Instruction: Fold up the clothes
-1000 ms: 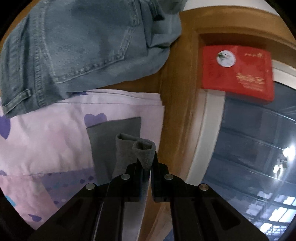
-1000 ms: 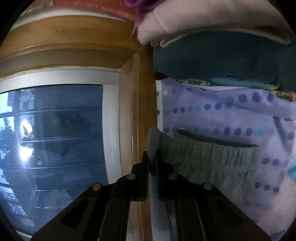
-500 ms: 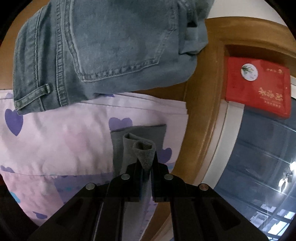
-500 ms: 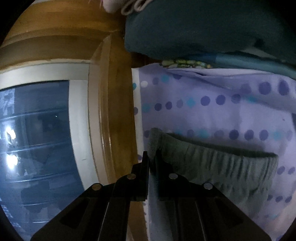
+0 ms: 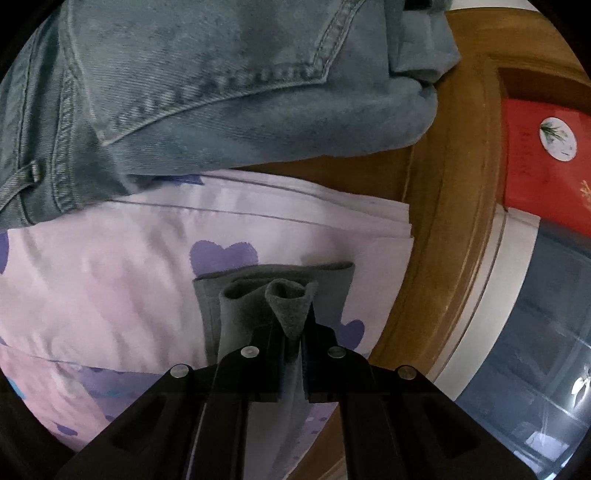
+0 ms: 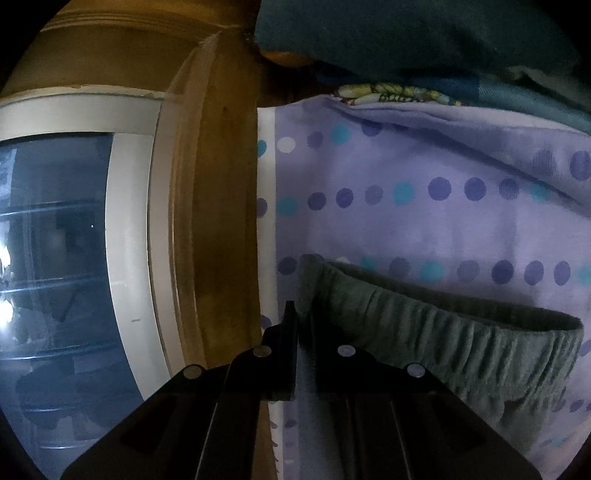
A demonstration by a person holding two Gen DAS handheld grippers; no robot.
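Both claws are clamped on one grey garment; the left gripper [image 5: 291, 325] pinches a bunched, cone-shaped fold of the grey shorts [image 5: 273, 295], and the right gripper [image 6: 303, 314] grips the end of their gathered elastic waistband [image 6: 443, 332]. The shorts lie on a lilac sheet [image 5: 110, 266] printed with purple hearts and rows of dots, near its edge beside a wooden frame [image 5: 443, 221]. Most of the garment is hidden under the black gripper bodies, so its full shape cannot be told; the right view is dim. Folded blue jeans [image 5: 221, 92] overlap the sheet's far edge, cut off at the top; a red box [image 5: 546, 166] is partly cut off at the right. Dark teal cloth [image 6: 406, 33] fills the right view's top. Both grippers point steeply downward; no hand shows.
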